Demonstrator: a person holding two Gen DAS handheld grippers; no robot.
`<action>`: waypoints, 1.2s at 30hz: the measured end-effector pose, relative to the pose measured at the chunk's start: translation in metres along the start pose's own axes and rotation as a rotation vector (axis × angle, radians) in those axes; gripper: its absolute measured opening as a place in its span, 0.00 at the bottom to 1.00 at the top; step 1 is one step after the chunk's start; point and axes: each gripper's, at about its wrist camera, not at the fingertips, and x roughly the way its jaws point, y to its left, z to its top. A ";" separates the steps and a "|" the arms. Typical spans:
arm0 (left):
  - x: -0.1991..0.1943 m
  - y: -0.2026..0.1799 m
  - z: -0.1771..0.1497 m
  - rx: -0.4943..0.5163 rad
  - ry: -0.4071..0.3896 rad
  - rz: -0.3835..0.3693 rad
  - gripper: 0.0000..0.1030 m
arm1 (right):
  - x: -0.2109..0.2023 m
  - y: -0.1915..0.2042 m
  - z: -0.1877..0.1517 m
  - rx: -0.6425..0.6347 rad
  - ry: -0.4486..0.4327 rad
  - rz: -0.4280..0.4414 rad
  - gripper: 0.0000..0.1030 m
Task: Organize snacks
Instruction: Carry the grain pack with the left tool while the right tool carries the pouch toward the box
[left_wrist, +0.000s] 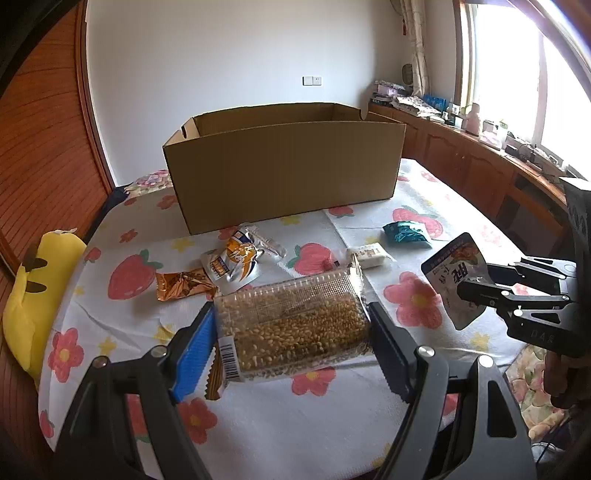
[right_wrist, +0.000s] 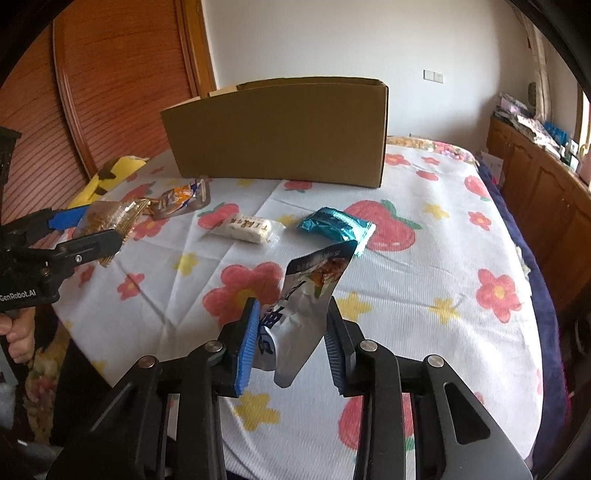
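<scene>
Clear pack of golden puffed grain bars (left_wrist: 291, 325): barcode label at near left corner, held lifted above table, clamped by its two sides. Silver pouch with printed food picture (right_wrist: 303, 310): crumpled, held upright off table. Open cardboard box (left_wrist: 284, 166): stood at far side of table, contents not visible. Left lying in front of box: orange-white packet (left_wrist: 232, 262), copper foil wrapper (left_wrist: 183, 284), white wrapped bar (right_wrist: 249, 228), teal foil packet (right_wrist: 336, 223).
</scene>
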 end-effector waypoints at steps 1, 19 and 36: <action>-0.001 0.000 0.000 -0.001 -0.004 -0.001 0.76 | -0.002 0.000 0.000 0.001 -0.007 0.000 0.31; -0.025 -0.003 0.031 -0.014 -0.127 -0.002 0.77 | -0.047 -0.004 0.023 0.006 -0.120 0.057 0.30; 0.009 0.037 0.129 -0.011 -0.248 0.025 0.77 | -0.042 -0.009 0.140 -0.123 -0.257 0.055 0.30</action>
